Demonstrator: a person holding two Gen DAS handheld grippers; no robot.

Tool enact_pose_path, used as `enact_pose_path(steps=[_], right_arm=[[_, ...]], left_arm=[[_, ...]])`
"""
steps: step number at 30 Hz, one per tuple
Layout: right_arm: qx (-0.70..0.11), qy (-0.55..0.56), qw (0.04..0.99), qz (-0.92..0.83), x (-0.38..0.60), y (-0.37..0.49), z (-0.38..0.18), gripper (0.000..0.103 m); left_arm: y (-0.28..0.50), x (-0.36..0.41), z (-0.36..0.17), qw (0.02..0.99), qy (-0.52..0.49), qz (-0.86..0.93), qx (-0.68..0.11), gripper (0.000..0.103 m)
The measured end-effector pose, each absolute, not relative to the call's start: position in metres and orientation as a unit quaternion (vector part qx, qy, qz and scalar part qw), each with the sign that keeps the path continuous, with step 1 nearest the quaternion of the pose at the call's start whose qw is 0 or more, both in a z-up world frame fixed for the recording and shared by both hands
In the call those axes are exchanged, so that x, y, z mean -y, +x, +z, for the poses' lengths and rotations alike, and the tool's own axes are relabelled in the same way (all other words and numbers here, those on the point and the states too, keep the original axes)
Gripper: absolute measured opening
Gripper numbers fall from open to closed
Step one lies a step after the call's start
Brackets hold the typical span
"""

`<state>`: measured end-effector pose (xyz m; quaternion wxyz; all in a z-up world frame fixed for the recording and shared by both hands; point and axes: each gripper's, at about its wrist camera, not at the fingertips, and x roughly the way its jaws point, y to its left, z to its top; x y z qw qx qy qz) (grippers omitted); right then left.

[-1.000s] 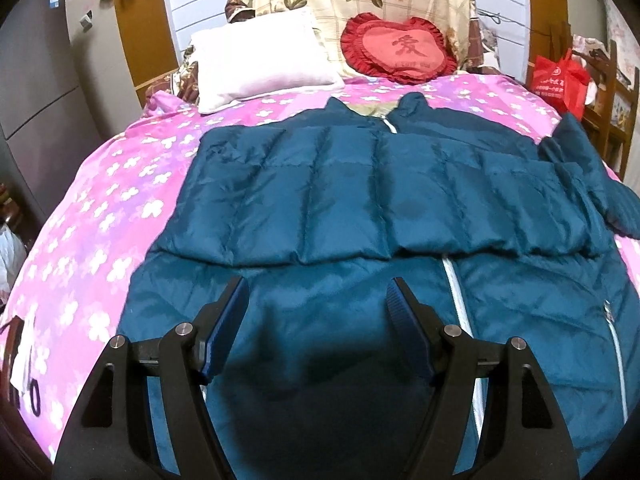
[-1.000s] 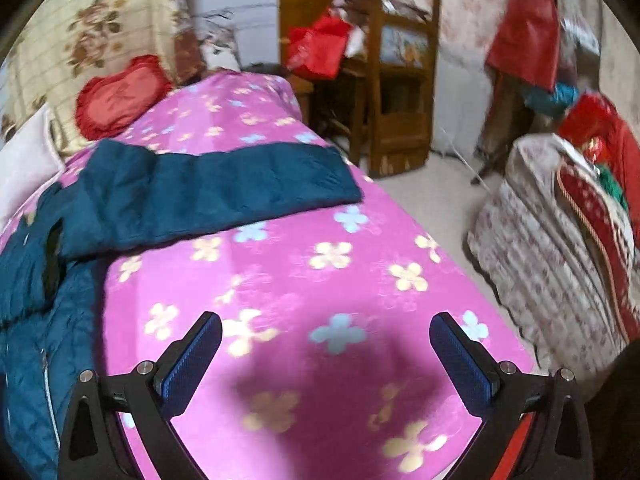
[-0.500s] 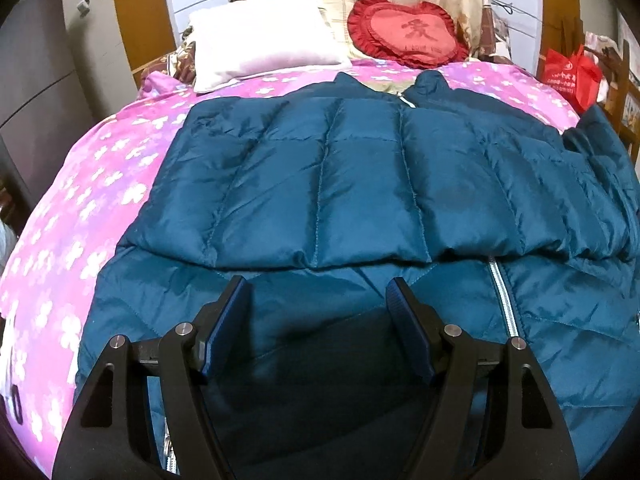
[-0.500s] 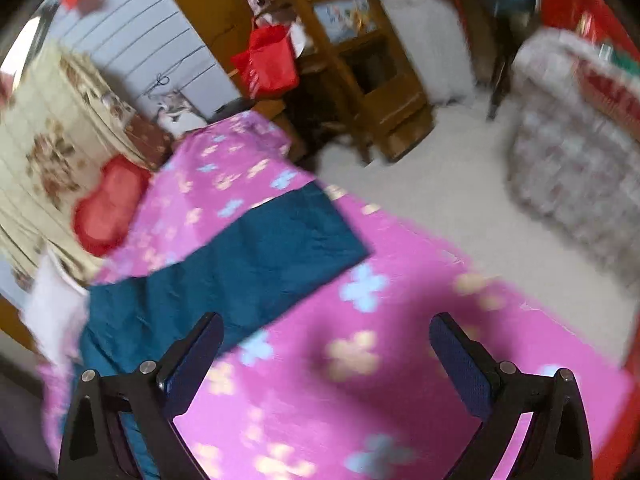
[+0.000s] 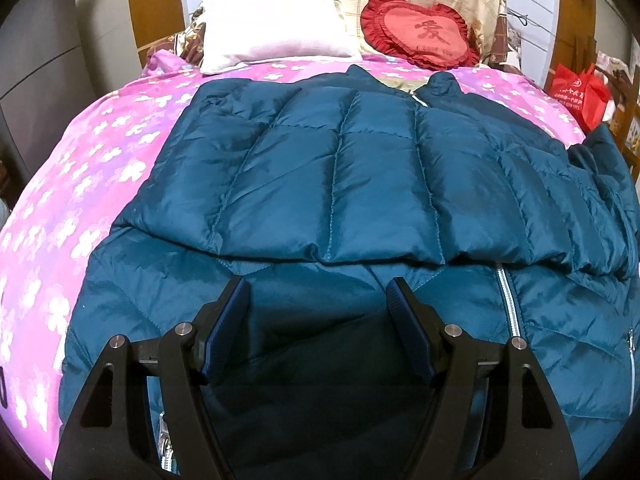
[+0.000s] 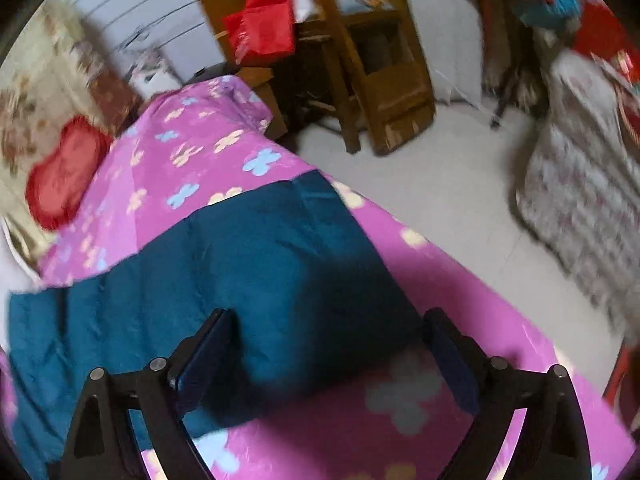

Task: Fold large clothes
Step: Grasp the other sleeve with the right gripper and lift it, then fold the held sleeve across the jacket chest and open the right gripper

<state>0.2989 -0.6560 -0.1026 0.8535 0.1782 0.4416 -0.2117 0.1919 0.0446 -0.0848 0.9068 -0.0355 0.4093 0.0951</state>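
Observation:
A large teal quilted puffer jacket (image 5: 340,184) lies front-up on the pink flowered bed (image 5: 80,184), zipper (image 5: 508,304) down the right of centre. One sleeve is folded across the chest. My left gripper (image 5: 318,300) is open and empty, low over the jacket's lower front. In the right wrist view the other sleeve (image 6: 248,264) stretches out flat toward the bed's edge. My right gripper (image 6: 328,336) is open and empty, just above that sleeve near its cuff end.
A white pillow (image 5: 276,28) and a red heart cushion (image 5: 424,32) lie at the headboard. A wooden chair (image 6: 372,60) with a red bag (image 6: 264,24) stands beside the bed. The floor (image 6: 452,184) and a patterned covered piece of furniture (image 6: 588,184) lie to the right.
My left gripper has moved forward and lower over the jacket. My right gripper has swung left from the bare bedspread to above the outstretched sleeve. Both stay open.

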Motion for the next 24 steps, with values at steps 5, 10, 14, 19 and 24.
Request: enact_pose_path(steps=[5,10,14,19,24], right_arm=[[-0.445,0.112,0.869,-0.186,0.634,0.301,-0.100,0.039],[-0.396,0.041,0.892,-0.215,0.601,0.276,-0.058,0.025],[-0.356,-0.008,0.916,-0.186,0.542,0.259,-0.010,0.025],[-0.316,-0.001,0.944,-0.093,0.438,0.247,0.023,0.025],[-0.310,-0.004,0.950,0.020,0.308,0.247,0.013,0.025]], left_arm=[[0.192,-0.046,-0.085,0.906,-0.037,0.095,-0.410,0.072],[0.192,-0.049,-0.086,0.905,-0.046,0.098,-0.411,0.072],[0.192,-0.054,-0.087,0.904,-0.057,0.099,-0.411,0.072],[0.189,-0.062,-0.088,0.904,-0.081,0.097,-0.410,0.072],[0.187,-0.069,-0.088,0.902,-0.100,0.096,-0.408,0.072]])
